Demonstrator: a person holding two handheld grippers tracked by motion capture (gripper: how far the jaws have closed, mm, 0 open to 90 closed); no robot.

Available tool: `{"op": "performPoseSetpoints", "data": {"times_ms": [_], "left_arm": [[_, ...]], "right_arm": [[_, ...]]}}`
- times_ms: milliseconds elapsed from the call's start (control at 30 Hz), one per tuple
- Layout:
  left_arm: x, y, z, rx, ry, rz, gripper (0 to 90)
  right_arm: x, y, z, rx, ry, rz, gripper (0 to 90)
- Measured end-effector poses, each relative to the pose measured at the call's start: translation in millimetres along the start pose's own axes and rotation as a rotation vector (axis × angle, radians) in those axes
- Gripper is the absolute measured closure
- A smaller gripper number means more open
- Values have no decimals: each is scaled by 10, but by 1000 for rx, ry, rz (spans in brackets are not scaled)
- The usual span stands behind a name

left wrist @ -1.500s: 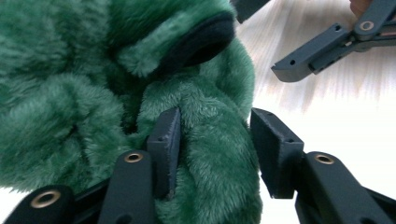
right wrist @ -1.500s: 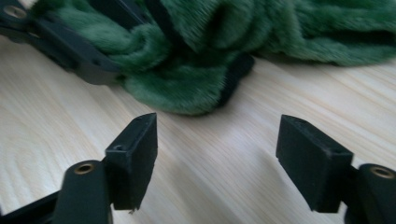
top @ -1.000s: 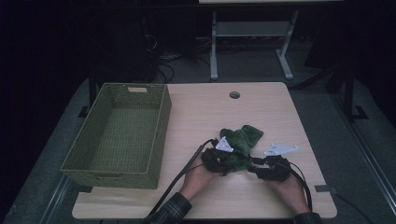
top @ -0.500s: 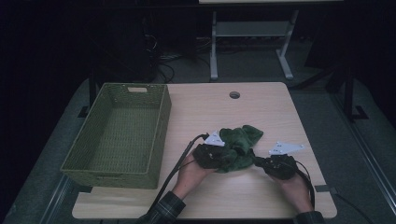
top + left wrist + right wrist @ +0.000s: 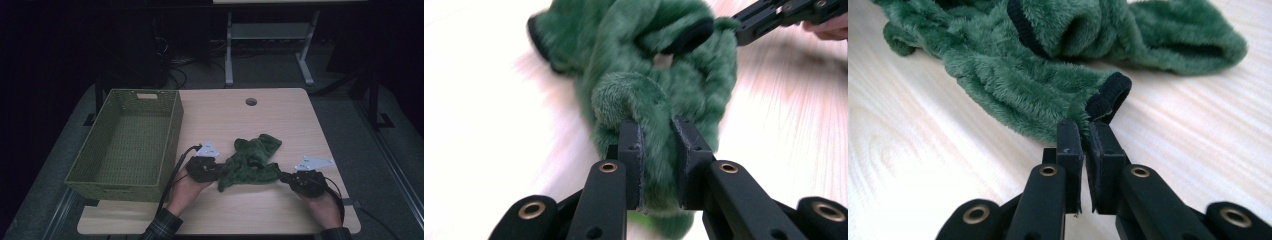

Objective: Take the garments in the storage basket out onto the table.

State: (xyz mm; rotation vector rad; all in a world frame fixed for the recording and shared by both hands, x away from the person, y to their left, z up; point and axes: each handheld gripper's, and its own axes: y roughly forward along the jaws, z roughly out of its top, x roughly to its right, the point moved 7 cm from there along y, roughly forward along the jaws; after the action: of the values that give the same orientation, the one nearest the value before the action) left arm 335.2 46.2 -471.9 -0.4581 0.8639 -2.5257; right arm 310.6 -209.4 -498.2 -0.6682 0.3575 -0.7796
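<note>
Green fleece garment (image 5: 248, 162) w/ black trim lies crumpled on the pale wood table (image 5: 280, 120), near the front edge, roughly mid-table & well right of the basket. Fabric is plush, bunched in folds; a dark-edged opening shows near its top in left gripper view (image 5: 659, 75). In right gripper view a black-trimmed edge (image 5: 1108, 97) curls up just ahead of the jaws.

Left gripper (image 5: 209, 167) sits at the garment's left end, jaws clenched on a thick fold of fleece; in its own view (image 5: 659, 160) fabric fills the gap betw. both pads, so they stand apart by the fold's thickness. Right gripper (image 5: 287, 177) is at the garment's right end; its jaws have just been closing & now pinch the trimmed edge, pads (image 5: 1070, 145) nearly together w/ a thin bit of cloth betw. them. Garment is stretched a little betw. the two grippers, mostly still resting on the table.

Person's hands come in from the bottom of the high view, one per gripper; a plaid sleeve (image 5: 162, 227) shows on the left arm. Cables trail back from each gripper.

Woven green basket (image 5: 80, 170) stands at the table's left side, just beside the left gripper but not touching the garment. Round cable hole (image 5: 251, 101) sits near the table's far edge. Behind the table: a white desk frame (image 5: 270, 37) on dark floor.
</note>
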Motion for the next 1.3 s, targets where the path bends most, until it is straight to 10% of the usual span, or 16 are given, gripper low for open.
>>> {"op": "performPoseSetpoints", "data": {"times_ms": [333,667,900,1300], "left_arm": [[-7,-193,-224,-6,-41,17,767],[89,-397,2,48,8,77,692],[193,-378,180,77,34,47,754],[282,29,-185,-89,43,-10,894]], "right_arm": [[-85,-16,-152,-62,17,-6,836],[69,-159,-168,-29,32,-73,747],[-32,-181,17,33,-9,-11,880],[-118,188,19,-79,-49,46,898]]}}
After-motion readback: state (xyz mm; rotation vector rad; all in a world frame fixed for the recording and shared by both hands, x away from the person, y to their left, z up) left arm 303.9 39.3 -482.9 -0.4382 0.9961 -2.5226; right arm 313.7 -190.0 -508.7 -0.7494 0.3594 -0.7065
